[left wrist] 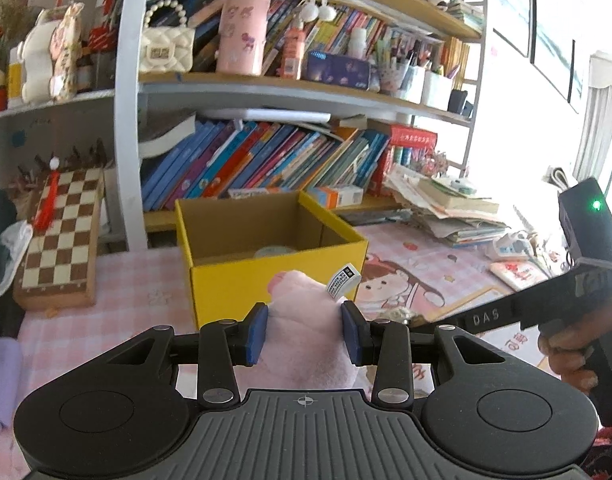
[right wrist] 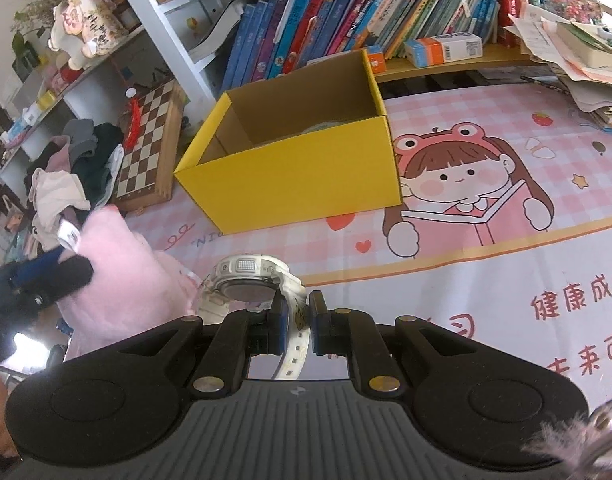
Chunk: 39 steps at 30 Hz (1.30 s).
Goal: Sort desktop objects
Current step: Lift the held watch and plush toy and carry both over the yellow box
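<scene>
Grippers, two, hand-held, nearest to the cameras. Left gripper (left wrist: 304,334): blue pads (left wrist: 256,334) pressed into either side of a pink plush toy (left wrist: 306,320), jaws clamped on it; the toy carries a white printed tag (left wrist: 343,281) at its top and is held above the desk, just in front of the box. Right gripper (right wrist: 297,326): jaws closed on the strap of a white wristwatch (right wrist: 248,280), the watch body projecting ahead of the fingertips with its round back facing the camera; held over the desk mat, with the plush toy just to its left. Hand (left wrist: 569,350): seen in the left view at the right edge, wrapped round the black handle of the other gripper. Desk mat (right wrist: 465,240): pink checked, printed with a cartoon girl reading a book and red Chinese characters, covering the desk surface. Yellow cardboard box (right wrist: 298,168): open-topped, brown inside, standing on the mat beyond both grippers; a pale round item lies on its floor, too hidden to identify. Chessboard (left wrist: 60,236): folding wooden case, brown and white squares, left of the box, with a red tassel (left wrist: 48,200) lying across it. Clothes (right wrist: 74,168): loose heap further left. Paper stack (left wrist: 445,204): untidy pile of papers and booklets, right of the box, at the back of the desk. Bookshelf (left wrist: 266,88): behind the box, lower tier packed with leaning children's books (left wrist: 266,160), upper tier with a pink cylinder, a white quilted bag and pen pots.
</scene>
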Tool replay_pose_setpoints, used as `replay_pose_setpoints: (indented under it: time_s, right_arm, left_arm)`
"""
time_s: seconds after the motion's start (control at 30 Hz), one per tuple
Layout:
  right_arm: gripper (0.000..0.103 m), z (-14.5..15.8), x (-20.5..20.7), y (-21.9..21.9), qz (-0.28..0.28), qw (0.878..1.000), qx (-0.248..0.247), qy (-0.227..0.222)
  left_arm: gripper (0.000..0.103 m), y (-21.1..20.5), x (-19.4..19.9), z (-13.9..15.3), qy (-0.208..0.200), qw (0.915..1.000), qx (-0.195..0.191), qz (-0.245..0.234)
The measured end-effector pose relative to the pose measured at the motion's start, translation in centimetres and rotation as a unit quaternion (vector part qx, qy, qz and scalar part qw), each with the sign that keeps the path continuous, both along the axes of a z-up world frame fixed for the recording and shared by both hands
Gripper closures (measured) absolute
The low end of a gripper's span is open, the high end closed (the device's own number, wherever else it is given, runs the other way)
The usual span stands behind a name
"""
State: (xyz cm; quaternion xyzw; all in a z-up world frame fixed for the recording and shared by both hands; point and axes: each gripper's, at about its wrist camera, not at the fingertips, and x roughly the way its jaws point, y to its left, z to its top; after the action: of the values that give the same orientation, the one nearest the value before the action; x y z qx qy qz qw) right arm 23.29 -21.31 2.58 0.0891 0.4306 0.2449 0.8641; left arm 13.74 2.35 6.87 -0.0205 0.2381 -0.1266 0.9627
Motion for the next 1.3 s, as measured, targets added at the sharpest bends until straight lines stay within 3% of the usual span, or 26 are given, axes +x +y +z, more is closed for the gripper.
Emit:
replay_pose_setpoints:
  time_s: [0.7,1.07,1.3]
  right_arm:
    - [0.093,4.8,5.0,-0.3,0.028,0.998,-0.004,-0.062]
    - [0.093,7.5,11.5,0.5,0.036,0.994,-0.002,-0.104]
    - [0.093,8.1,16.2,2.0,0.047,0.991,-0.014,-0.122]
  left_arm:
    - [0.066,-1.0,5.1,5.1,-0.088,0.9955,0.03,-0.014]
    - [0.066,-1.6,10.2,6.2,-0.112,0.9925,0.049,-0.007]
    - [0.066,-1.9,13.7,5.8,-0.106,0.9927,0.057,-0.002]
